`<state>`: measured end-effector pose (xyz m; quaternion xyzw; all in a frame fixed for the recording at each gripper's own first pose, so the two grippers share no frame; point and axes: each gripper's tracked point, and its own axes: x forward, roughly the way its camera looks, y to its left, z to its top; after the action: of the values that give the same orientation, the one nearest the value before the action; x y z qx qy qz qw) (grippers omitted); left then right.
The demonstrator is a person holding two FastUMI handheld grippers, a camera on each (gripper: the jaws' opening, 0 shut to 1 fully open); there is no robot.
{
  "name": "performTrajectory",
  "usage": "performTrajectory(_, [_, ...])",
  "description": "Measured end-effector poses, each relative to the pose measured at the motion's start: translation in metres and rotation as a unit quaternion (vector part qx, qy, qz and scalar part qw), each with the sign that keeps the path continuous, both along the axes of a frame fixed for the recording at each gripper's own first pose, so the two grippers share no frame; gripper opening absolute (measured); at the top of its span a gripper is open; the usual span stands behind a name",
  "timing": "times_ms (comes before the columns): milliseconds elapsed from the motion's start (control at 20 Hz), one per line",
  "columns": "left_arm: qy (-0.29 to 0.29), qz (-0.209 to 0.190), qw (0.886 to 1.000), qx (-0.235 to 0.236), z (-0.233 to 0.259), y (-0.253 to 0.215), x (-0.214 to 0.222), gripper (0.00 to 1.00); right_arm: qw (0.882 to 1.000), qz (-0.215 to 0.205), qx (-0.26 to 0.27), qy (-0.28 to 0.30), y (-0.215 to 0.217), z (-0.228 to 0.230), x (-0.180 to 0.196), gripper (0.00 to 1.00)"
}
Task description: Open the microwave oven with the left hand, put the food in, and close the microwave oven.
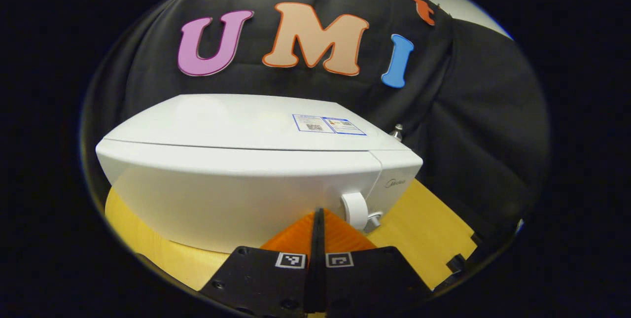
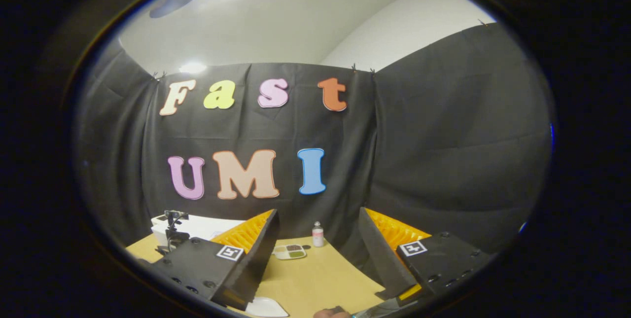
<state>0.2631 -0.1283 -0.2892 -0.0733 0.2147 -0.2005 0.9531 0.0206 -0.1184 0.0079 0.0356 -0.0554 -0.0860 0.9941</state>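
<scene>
The white microwave (image 1: 246, 180) stands close in front of the left gripper view, its door closed and a round white knob (image 1: 355, 209) at its right end. My left gripper (image 1: 319, 213) is shut with nothing in it, its tips almost at the microwave's front, just left of the knob. In the right gripper view the microwave (image 2: 207, 225) sits far left on the table, with a dark device, apparently the left gripper (image 2: 172, 231), before it. A small white food tray (image 2: 290, 251) with dark and green portions lies mid-table. My right gripper (image 2: 318, 212) is open and empty, raised well short of the tray.
The wooden table (image 1: 434, 229) extends to the right of the microwave, with notched edges near its corner. A small bottle (image 2: 318, 234) stands behind the food tray by the black cloth wall. A white plate (image 2: 266, 307) lies under my right gripper's left finger.
</scene>
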Motion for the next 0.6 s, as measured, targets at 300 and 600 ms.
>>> performTrajectory(300, [-0.045,0.009,0.999,0.021,0.025,0.012,-0.002,0.01,1.0,0.018,0.005,0.003,0.012,-0.009,0.014,0.89])
performTrajectory(600, [-0.13,0.054,0.99,-0.005,0.12,0.063,-0.042,0.01,0.998,0.064,0.022,0.015,0.041,-0.026,0.048,0.89])
